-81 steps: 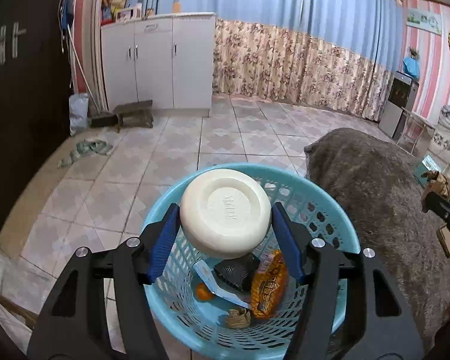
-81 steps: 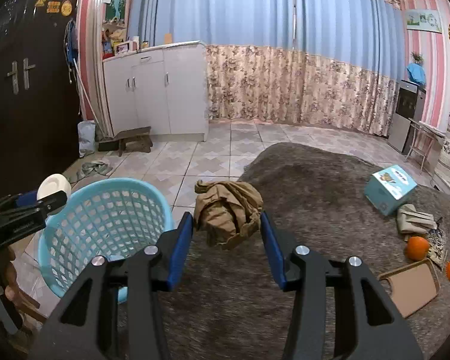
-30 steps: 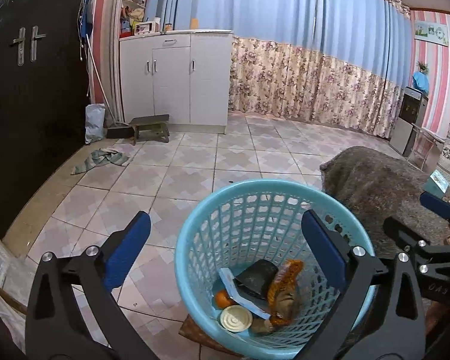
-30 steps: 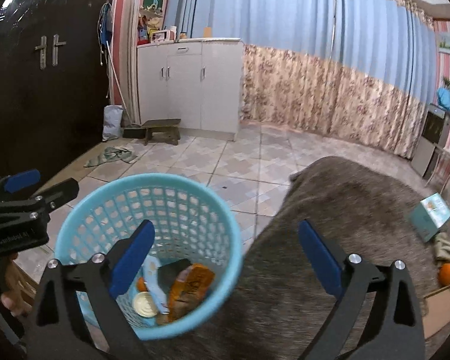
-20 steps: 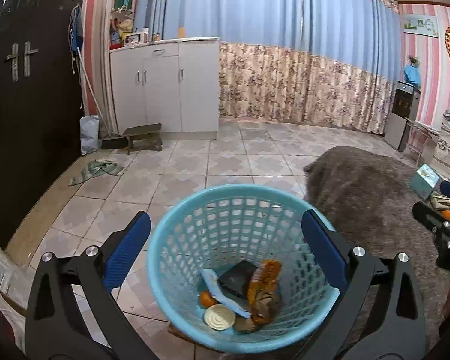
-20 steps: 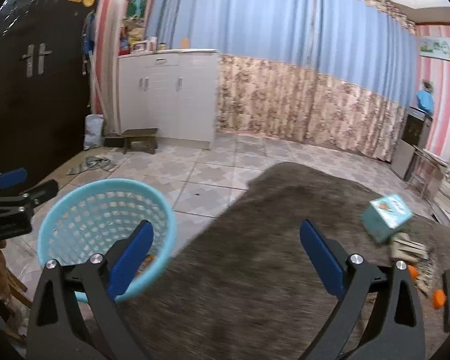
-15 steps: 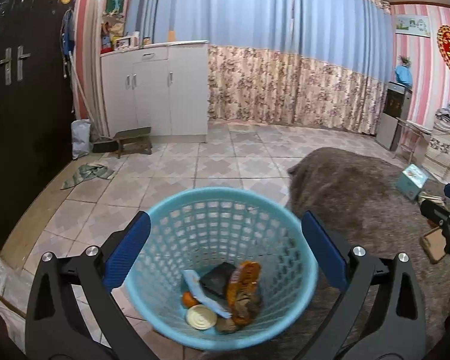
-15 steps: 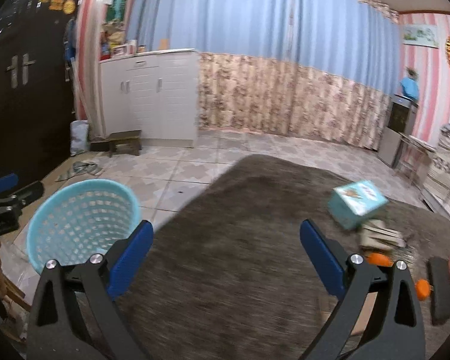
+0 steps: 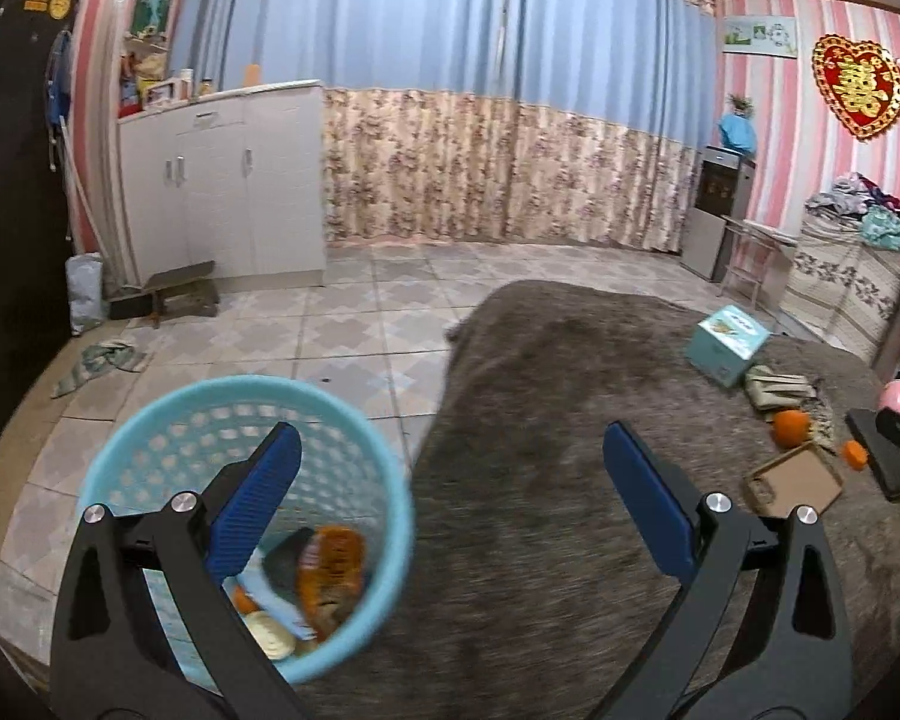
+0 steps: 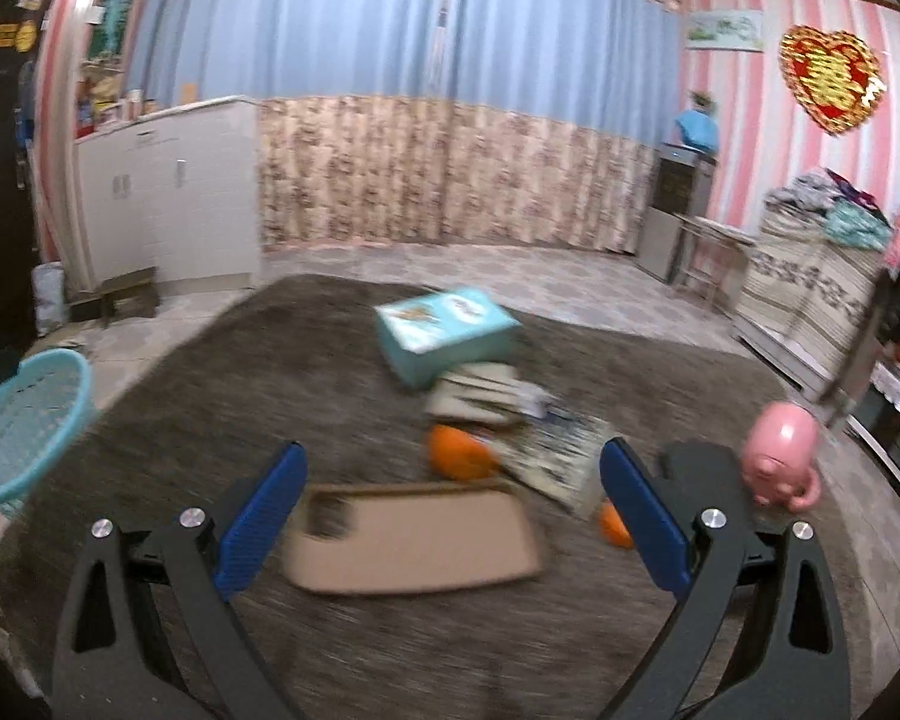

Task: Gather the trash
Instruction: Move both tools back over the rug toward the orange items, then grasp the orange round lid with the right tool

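Note:
A light blue mesh basket (image 9: 150,420) stands on the tiles at the rug's left edge, holding an orange snack wrapper (image 9: 330,564), a white lid (image 9: 270,630) and other scraps. My left gripper (image 9: 450,498) hangs open and empty over the basket's right rim and the rug. My right gripper (image 10: 450,504) is open and empty above a flat cardboard piece (image 10: 414,540). Beyond the cardboard lie an orange (image 10: 459,450), a printed paper (image 10: 558,456), a folded carton (image 10: 480,390) and a teal box (image 10: 444,330). The basket (image 10: 24,420) shows at the right wrist view's left edge.
A grey shaggy rug (image 9: 558,420) covers the floor under the litter. A pink pig figure (image 10: 780,456) and a dark flat object (image 10: 708,480) sit at the rug's right. White cabinets (image 9: 222,192), a low stool (image 9: 180,294) and a rag (image 9: 102,360) lie beyond on tile.
Both grippers have let go of their loads, the white lid and the brown crumpled item, and opened. Both have swung right, away from the basket; the right one now hangs over the cardboard.

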The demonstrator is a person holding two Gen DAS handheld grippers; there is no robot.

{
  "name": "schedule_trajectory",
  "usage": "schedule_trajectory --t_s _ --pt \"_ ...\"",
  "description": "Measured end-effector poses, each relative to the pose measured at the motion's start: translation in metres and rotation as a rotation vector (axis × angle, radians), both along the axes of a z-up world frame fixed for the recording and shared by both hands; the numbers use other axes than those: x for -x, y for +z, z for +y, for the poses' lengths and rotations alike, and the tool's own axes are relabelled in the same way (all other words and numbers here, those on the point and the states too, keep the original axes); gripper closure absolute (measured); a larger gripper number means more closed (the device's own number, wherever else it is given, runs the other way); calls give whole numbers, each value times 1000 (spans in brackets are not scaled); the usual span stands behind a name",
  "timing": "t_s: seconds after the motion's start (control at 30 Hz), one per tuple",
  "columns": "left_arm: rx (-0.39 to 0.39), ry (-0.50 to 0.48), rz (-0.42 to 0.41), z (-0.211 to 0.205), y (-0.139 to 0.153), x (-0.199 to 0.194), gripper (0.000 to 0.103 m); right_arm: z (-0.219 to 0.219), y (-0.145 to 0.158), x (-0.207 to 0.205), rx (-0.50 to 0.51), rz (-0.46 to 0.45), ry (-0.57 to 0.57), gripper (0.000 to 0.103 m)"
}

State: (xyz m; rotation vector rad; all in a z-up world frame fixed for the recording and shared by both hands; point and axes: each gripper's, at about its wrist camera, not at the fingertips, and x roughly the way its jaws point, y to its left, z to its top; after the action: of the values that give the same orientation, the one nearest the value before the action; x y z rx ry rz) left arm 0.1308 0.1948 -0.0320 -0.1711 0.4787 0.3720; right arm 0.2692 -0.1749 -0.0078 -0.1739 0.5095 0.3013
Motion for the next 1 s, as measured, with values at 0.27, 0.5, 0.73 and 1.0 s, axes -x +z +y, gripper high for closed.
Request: schedule_trajectory --t_s 0.27,0.5,0.73,1.0 --pt "-7 -66 43 -43 -14 -28 6 -79 -31 -29 11 66 -142 7" --pt "7 -102 78 -66 -26 -47 6 -106 -54 -54 11 104 -164 8" --pt "-24 -130 90 -88 -26 -59 6 -96 -74 -83 17 189 -93 38" --pt "-22 -178 96 -112 -24 -83 6 -90 -89 -111 -15 279 -65 51"
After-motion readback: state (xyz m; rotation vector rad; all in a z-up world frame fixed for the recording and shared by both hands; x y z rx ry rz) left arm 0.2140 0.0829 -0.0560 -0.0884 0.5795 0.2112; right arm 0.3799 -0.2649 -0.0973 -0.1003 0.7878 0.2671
